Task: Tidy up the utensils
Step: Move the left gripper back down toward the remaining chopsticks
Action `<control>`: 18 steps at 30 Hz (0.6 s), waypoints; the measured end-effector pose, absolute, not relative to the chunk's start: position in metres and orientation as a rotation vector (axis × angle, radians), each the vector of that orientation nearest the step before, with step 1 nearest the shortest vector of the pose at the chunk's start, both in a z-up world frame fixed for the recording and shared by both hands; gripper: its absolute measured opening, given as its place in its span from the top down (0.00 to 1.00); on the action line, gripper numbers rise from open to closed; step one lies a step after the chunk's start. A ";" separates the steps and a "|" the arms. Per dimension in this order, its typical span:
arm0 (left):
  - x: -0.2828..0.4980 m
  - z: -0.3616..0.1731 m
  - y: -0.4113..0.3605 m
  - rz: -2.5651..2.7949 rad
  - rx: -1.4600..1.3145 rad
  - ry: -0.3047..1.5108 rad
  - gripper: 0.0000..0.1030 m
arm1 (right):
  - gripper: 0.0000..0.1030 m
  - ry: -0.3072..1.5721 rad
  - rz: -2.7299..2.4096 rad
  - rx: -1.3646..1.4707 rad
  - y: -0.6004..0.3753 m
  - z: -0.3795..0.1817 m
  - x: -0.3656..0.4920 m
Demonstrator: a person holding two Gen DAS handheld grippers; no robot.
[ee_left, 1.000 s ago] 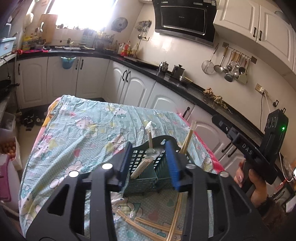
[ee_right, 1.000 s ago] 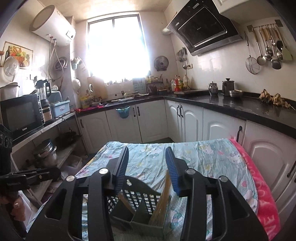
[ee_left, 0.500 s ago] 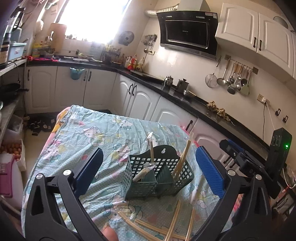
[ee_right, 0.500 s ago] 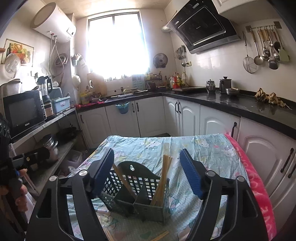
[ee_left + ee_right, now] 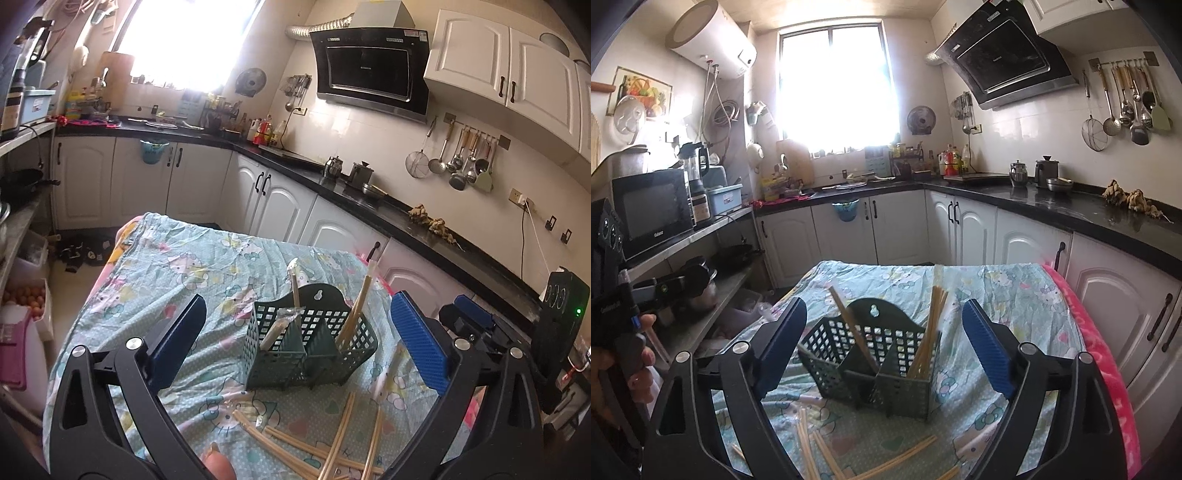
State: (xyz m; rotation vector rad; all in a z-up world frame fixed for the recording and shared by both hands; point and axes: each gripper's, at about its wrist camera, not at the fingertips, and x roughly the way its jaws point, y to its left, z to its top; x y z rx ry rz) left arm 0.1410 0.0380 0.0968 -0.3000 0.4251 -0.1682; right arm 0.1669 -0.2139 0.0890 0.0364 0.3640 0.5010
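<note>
I see the table's cartoon-print cloth (image 5: 192, 280) carrying everything, spread so the sticks stay put. On it stands the green slotted caddy (image 5: 306, 347), upright so chopsticks lean in its compartments: 1 wrapped pair (image 5: 279, 326) on its left side, a bundle (image 5: 354, 314) on its right. Loose chopsticks (image 5: 332, 446) lie in front, not yet sorted; how many I can't tell, maybe 6. My left gripper (image 5: 295, 343) and right gripper (image 5: 884, 350) are both released and empty; their jaws have just been opening, and both sit farther from the caddy than a second ago.
</note>
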 end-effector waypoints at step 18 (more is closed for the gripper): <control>0.125 0.077 0.034 -0.163 -0.297 0.485 0.10 | 0.14 0.439 0.531 -0.006 -0.207 0.064 0.141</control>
